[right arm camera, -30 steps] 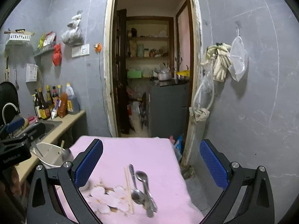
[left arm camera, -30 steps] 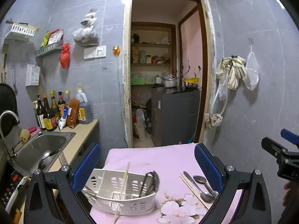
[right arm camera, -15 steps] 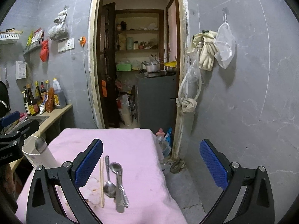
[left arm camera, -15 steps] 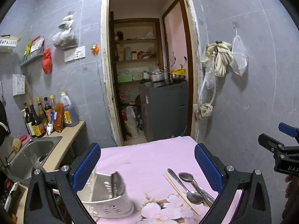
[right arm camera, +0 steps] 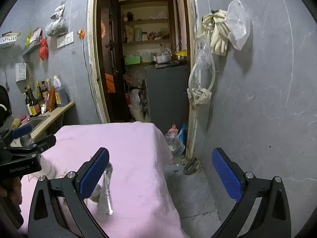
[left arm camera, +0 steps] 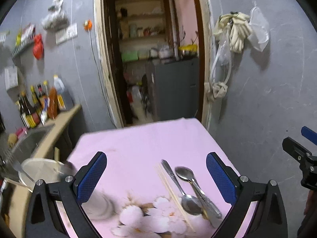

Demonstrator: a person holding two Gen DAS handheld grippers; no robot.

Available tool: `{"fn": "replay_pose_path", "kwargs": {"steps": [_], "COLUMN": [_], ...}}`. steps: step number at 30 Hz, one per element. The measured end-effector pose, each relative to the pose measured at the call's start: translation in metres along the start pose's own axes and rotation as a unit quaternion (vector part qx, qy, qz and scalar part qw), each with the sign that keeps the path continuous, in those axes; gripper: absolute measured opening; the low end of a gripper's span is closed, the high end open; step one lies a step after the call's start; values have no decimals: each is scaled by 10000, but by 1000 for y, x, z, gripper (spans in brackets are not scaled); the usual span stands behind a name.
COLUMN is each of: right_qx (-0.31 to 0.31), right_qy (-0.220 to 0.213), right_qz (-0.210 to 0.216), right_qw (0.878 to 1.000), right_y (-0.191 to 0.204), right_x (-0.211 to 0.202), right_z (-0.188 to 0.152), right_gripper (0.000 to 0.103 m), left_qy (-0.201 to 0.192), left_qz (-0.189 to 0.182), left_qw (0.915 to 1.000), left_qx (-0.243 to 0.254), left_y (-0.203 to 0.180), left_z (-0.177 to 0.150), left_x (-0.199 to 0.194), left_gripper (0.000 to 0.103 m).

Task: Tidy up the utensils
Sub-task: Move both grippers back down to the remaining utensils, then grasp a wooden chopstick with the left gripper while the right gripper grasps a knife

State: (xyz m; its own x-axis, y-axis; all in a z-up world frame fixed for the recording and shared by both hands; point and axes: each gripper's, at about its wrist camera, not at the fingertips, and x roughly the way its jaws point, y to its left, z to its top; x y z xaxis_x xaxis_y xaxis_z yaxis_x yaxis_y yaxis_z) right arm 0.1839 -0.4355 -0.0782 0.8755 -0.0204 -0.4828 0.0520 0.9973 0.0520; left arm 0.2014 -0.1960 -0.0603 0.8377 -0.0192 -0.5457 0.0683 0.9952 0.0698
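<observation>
Two wooden chopsticks (left arm camera: 172, 188), a metal knife (left arm camera: 171, 175) and spoons (left arm camera: 185, 173) lie side by side on the pink flowered tablecloth (left arm camera: 138, 144). My left gripper (left arm camera: 156, 176) hovers open just above and in front of them, holding nothing. A white utensil basket (left arm camera: 39, 168) stands blurred at the table's left edge, partly behind my left finger. My right gripper (right arm camera: 161, 174) is open and empty over the table's right edge. Its left finger hides most of the utensils (right arm camera: 106, 194). Each gripper shows in the other's view: the right gripper (left arm camera: 299, 140) and the left gripper (right arm camera: 33, 136).
A counter with a sink (left arm camera: 25, 144) and several bottles (left arm camera: 39, 107) runs along the left. An open doorway (left arm camera: 150, 59) lies behind the table. The grey wall (right arm camera: 257, 99) and bare floor (right arm camera: 194, 194) are right of the table, with bottles (right arm camera: 174, 138) by the door frame.
Both views have swung right. The basket has slid from the centre to the left edge of the left view, and the loose utensils now sit between the left fingers.
</observation>
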Motion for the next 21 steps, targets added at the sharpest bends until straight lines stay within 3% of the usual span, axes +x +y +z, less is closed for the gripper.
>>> {"fn": "replay_pose_path", "kwargs": {"steps": [7, 17, 21], "right_qx": [-1, -70, -114], "right_qy": [300, 960, 1131], "right_qz": [320, 1083, 1410], "right_qw": [9990, 9895, 9835], "right_y": [-11, 10, 26], "right_x": [34, 104, 127], "right_z": [-15, -35, -40], "right_gripper": [101, 72, 66], "left_qy": [556, 1466, 1755], "left_qz": [64, 42, 63], "left_qw": [9978, 9866, 9806], "left_qx": [-360, -712, -876], "left_y": [-8, 4, 11], "left_z": [-18, -51, -61], "left_x": [39, 89, 104], "left_gripper": [98, 58, 54]}}
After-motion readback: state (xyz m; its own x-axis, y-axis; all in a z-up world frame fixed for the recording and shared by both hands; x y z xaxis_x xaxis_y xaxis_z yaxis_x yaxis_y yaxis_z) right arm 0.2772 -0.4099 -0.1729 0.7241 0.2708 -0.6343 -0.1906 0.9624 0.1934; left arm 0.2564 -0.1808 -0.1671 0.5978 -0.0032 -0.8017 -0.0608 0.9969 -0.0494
